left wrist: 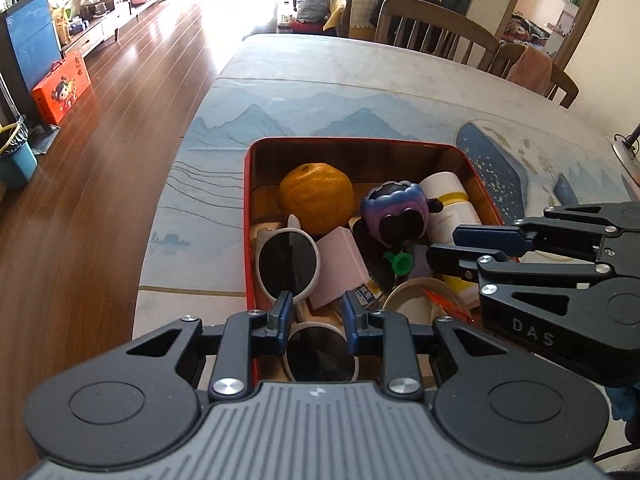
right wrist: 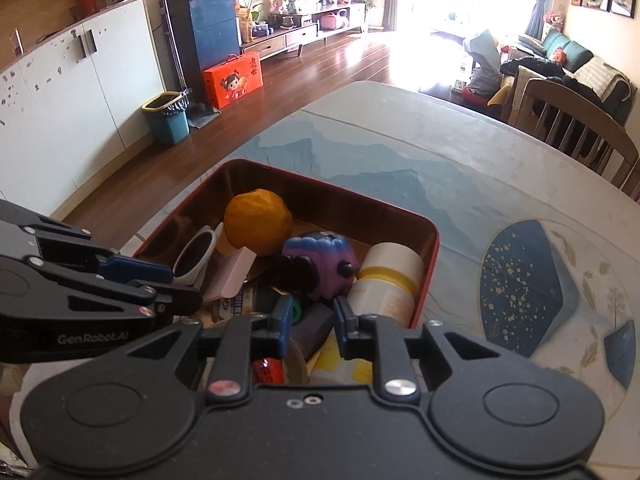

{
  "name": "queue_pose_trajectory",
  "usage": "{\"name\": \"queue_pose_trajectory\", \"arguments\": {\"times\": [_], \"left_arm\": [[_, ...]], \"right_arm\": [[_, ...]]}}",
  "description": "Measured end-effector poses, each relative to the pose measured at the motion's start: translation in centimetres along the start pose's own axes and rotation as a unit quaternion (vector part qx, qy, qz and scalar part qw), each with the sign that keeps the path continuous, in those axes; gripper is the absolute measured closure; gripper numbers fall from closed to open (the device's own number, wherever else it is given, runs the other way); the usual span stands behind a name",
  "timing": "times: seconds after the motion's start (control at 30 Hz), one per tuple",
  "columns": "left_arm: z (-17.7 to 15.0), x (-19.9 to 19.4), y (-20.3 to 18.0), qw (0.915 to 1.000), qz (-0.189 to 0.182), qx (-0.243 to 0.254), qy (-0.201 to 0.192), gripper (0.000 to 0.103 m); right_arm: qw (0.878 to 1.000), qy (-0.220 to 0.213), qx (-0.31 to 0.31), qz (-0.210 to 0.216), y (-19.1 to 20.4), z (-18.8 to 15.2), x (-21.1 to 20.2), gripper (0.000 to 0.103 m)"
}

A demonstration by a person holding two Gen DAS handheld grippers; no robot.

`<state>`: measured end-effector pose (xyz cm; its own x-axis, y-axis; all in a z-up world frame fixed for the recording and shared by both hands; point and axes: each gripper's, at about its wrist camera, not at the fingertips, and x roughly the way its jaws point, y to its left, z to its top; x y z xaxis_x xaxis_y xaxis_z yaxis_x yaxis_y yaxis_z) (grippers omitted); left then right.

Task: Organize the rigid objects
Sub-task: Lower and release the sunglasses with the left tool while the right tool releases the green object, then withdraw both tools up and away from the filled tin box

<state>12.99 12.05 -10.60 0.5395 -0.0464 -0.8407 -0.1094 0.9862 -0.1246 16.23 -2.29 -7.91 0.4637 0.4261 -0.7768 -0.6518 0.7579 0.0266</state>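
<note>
A red tin box on the table holds an orange, a purple toy, a white and yellow bottle, white-framed sunglasses, a pink card, a green piece and tape. My left gripper is open over the sunglasses at the box's near edge. My right gripper is open above the box's near right part; it also shows in the left wrist view.
The table has a blue mountain-print cover. Wooden chairs stand at its far side. On the wooden floor to the left are a teal bin, an orange gift box and cabinets.
</note>
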Motion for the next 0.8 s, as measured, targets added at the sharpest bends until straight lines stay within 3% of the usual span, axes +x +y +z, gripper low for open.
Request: {"name": "queue_pose_trajectory", "arguments": {"times": [0.5,0.6,0.67,0.8], "left_arm": [[-0.5,-3.4,-0.6,0.9989,-0.001,0.013,-0.044,0.076],[-0.7,-4.2,-0.7,0.9984,-0.002,0.013,-0.054,0.066],[-0.9,-4.7,-0.8,0.9979,0.000,0.012,-0.064,0.044],[-1.0,-5.9,-1.2,0.9964,0.006,0.012,-0.084,0.040]], "right_arm": [[0.999,-0.035,0.029,0.009,0.6,-0.9,-4.5,0.067],[0.998,-0.047,0.032,0.009,0.8,-1.1,-5.4,0.064],[0.998,-0.053,0.034,0.011,0.9,-1.3,-5.9,0.062],[0.997,-0.064,0.034,0.011,0.9,-1.7,-7.0,0.057]]}}
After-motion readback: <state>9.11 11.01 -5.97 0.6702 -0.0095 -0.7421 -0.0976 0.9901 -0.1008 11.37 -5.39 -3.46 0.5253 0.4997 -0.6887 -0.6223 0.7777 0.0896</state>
